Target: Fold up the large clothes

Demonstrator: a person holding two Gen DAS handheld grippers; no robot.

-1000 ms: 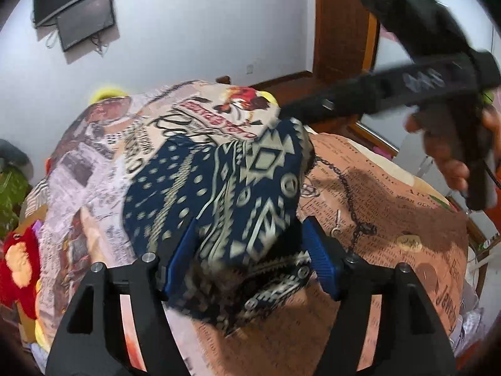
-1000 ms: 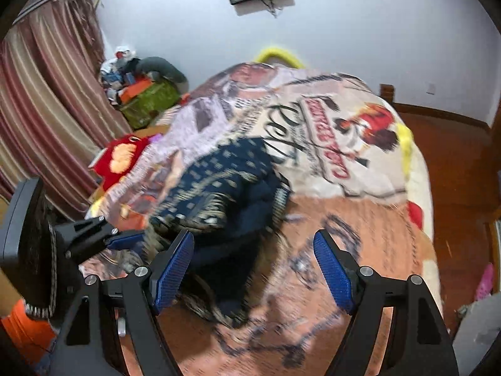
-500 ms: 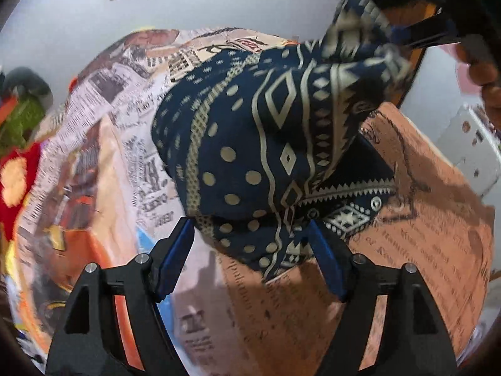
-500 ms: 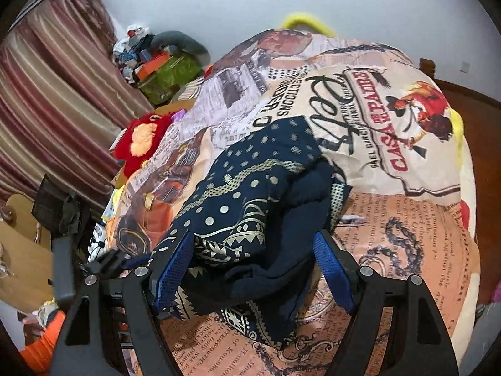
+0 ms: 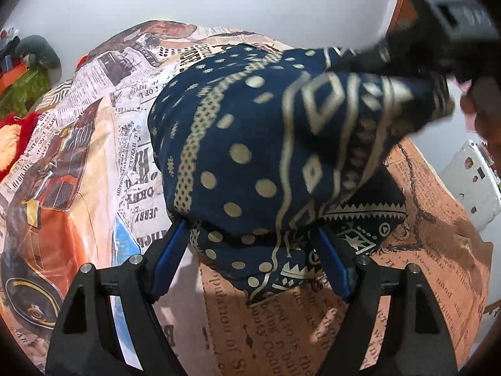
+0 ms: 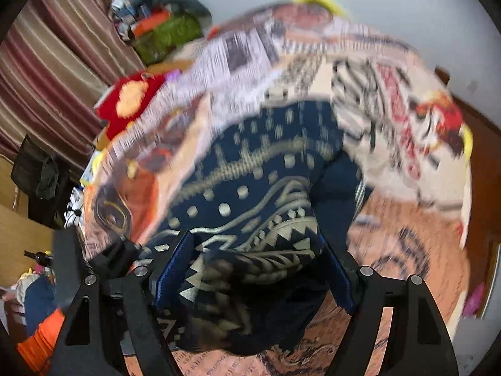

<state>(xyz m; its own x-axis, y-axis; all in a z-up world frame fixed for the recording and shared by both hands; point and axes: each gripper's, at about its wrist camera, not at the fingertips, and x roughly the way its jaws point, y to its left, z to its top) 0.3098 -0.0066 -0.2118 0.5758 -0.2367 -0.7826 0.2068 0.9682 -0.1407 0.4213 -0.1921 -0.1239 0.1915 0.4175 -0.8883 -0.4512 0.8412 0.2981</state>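
Note:
A dark blue garment [image 5: 250, 144] with cream dots and zigzag bands lies bunched on the printed bed cover [image 5: 94, 156]. My left gripper [image 5: 250, 263] sits low at its near edge. Its jaws are opening, with the cloth's hem lying loose between the blue pads [image 5: 169, 260]. In the blurred right wrist view, my right gripper [image 6: 253, 269] stands wide over the garment [image 6: 266, 194], a fold of it between the fingers with no clamping seen. The right tool's black body [image 5: 451, 22] hangs over the garment's far right corner.
A newspaper-print cover [image 6: 407, 219] spreads over the whole bed. Beside the bed lie a red plush toy [image 6: 131, 103] and a green pile [image 6: 166, 34], in front of a striped curtain [image 6: 47, 62]. A hand [image 5: 488, 125] and a white object [image 5: 469, 188] are at the right.
My left gripper has sunk toward the bed, rolled, and widened off the cloth it was clamping. My right gripper has come across and down, so the garment now lies between its fingers.

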